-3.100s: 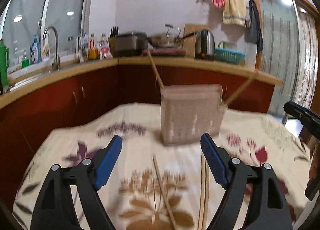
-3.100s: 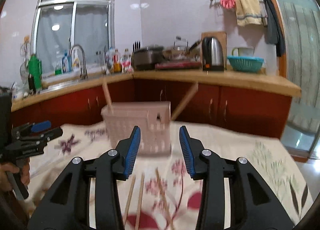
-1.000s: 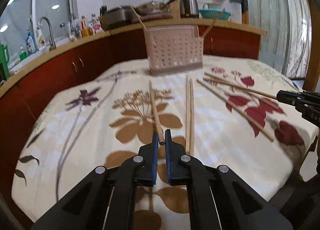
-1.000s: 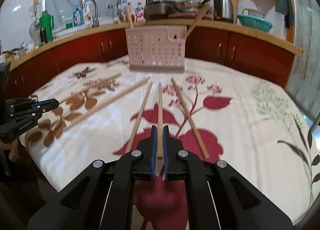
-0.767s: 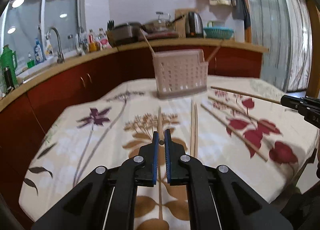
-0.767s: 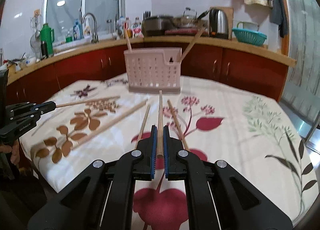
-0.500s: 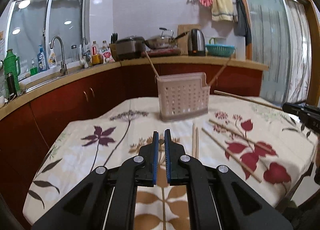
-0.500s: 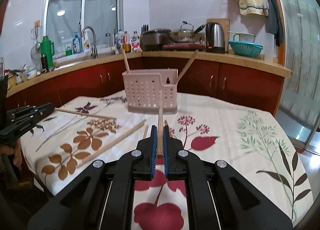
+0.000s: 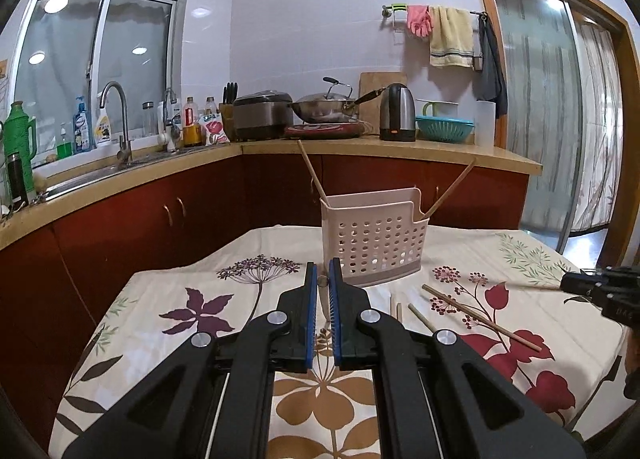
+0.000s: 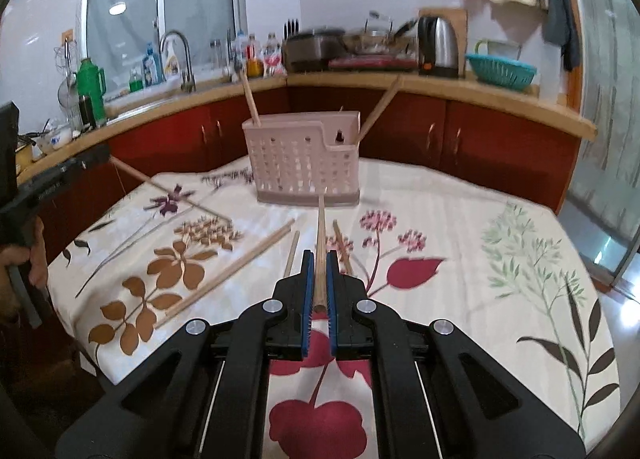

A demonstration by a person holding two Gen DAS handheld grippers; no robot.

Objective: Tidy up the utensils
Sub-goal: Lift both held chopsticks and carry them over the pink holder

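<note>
**Both chopsticks up, basket ahead**

Each hand-held gripper, left [image 9: 323, 287] and right [image 10: 319, 279], is clenched on a chopstick [image 10: 320, 243]. Tip them upright, probably one at a time, over the basket [image 10: 302, 157] standing mid-desk [image 10: 460, 219].

We see pale tiled walls [image 9: 320, 19], a window [image 9: 100, 51] above the sink, red cabinets [image 9: 140, 219], and a floral-clothed table [image 9: 180, 307].

Pink perforated basket [image 10: 301, 163], floral cream tablecloth [image 10: 460, 227], tan chopsticks [image 10: 228, 271]
</note>
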